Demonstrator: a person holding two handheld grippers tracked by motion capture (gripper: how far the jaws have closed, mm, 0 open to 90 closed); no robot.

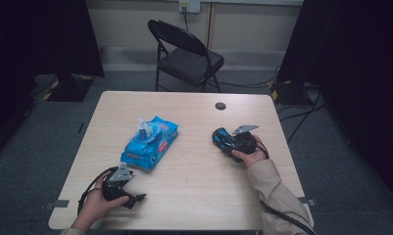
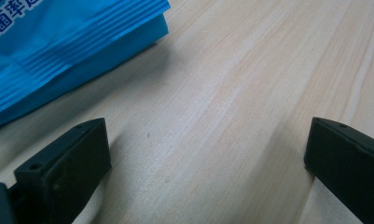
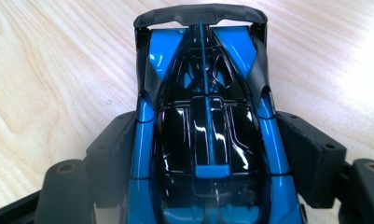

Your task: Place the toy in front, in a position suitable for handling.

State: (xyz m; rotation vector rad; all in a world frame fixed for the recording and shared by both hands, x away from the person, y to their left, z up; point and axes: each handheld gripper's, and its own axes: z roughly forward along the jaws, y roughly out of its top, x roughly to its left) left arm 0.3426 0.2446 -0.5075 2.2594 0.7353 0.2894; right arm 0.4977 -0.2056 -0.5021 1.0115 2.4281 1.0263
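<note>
1. The right tool holds a glossy blue-and-black toy racing car by its flanks, low over the pale wooden table; keep the squeeze even.
2. The left tool rests wide, holding nothing.
3. A blue wet-wipes pack lies between them, near the left tool.
</note>
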